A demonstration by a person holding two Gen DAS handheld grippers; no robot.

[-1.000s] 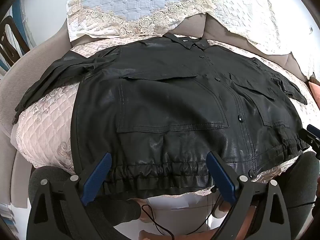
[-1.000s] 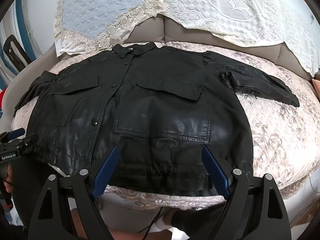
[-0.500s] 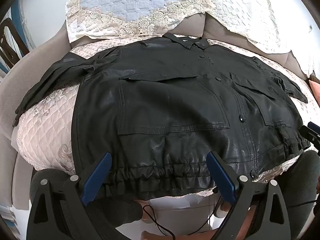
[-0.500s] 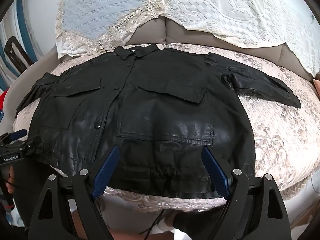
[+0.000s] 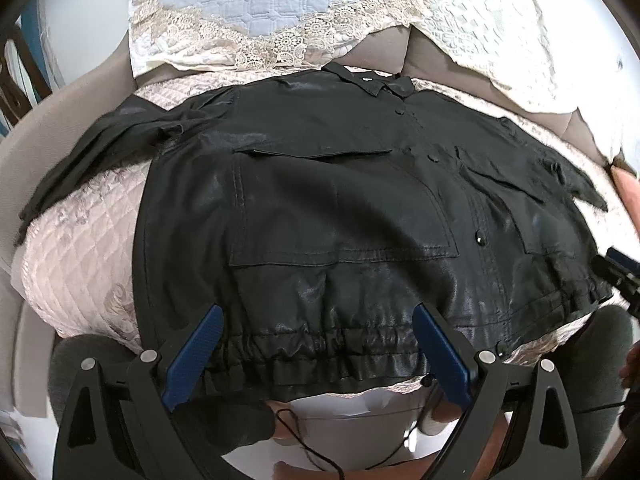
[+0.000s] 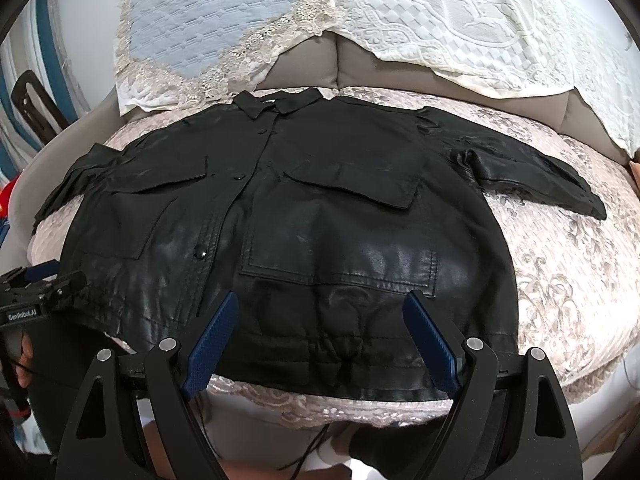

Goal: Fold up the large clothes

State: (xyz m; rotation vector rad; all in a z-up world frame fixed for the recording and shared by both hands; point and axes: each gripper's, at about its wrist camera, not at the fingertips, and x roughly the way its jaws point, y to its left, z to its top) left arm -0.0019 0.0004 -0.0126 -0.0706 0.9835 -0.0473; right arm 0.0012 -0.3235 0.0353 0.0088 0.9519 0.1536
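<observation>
Both wide-open, empty grippers, left (image 5: 316, 354) and right (image 6: 320, 340), have crept nearer the glossy black leather-look jacket's (image 6: 320, 216) gathered hem (image 5: 320, 344); folding not yet begun.

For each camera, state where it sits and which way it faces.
Left wrist: on the left gripper, above the hem, looking across the black jacket toward the sofa back; own open blue fingers show, right gripper at right edge.
Right wrist: on the right gripper, same direction; left gripper at left edge.
Shared: jacket, lace cover.
</observation>
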